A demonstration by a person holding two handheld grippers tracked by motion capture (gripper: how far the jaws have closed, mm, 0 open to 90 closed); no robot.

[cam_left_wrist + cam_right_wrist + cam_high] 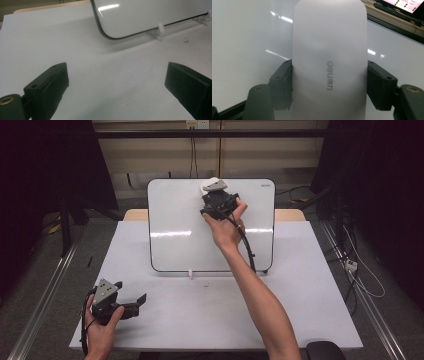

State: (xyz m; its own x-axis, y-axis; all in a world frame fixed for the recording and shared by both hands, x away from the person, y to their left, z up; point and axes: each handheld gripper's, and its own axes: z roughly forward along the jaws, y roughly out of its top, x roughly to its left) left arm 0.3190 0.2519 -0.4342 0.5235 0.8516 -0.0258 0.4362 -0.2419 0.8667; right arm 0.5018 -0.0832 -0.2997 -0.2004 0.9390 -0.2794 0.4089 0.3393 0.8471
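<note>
High view shows a white desk [300, 310] with a whiteboard [175, 230] propped at a slant on small white feet at its far middle. The right hand-held gripper [214, 187] is raised against the top edge of that board, and a white eraser [210, 183] sticks out past its jaws onto the board's surface; the right hand [226, 222] wraps the gripper's body from below, with the cable trailing down along the forearm. The left hand-held gripper [131, 300] sits low at the near left corner of the desk, well apart from the board, jaws pointing right. Left gripper view looks along its two black jaws, which stand wide apart with nothing between them above the bare desk, the board's rounded lower corner [110, 35] beyond. Right gripper view has the eraser [329, 57], grey lettering on its back, clamped from both sides by the jaws, its face lying against the glossy whiteboard [249, 37].
</note>
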